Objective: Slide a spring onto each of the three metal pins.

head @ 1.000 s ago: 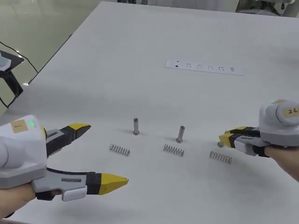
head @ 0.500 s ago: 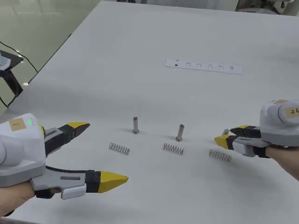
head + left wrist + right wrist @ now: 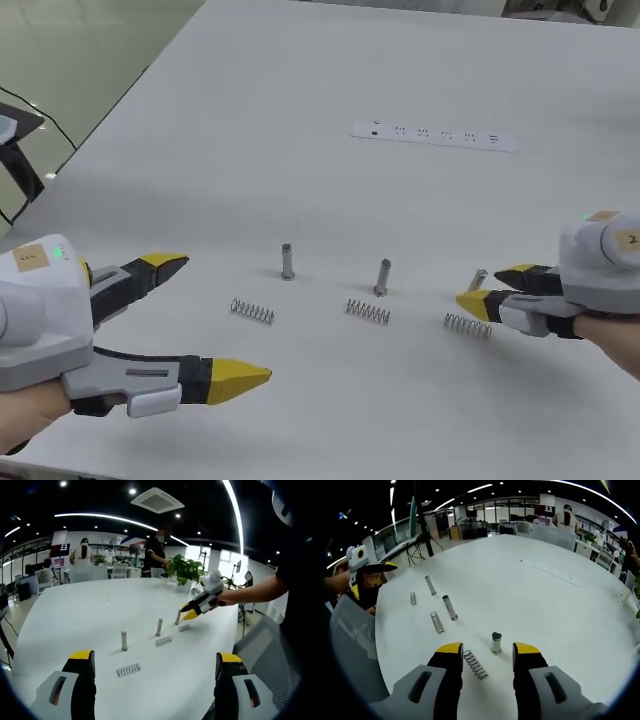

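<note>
Stage: none of three fitted | middle pin [image 3: 382, 277] upright on worktop [image 3: 330, 180], left pin [image 3: 287, 261] and right pin [image 3: 480, 280] flanking | springs [image 3: 368, 312] loose before it | left claw [image 3: 225, 318] wide open, empty | right claw [image 3: 488, 649] part-open, empty, right of it.

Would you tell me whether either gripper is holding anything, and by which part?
Nothing is held. The left gripper is wide open; the right gripper is open too, with a pin and a spring just ahead of it.

Three pins [image 3: 383, 277] in a row on the table [image 3: 300, 100], a spring [image 3: 367, 312] before each, power strip [image 3: 434, 136] behind
</note>
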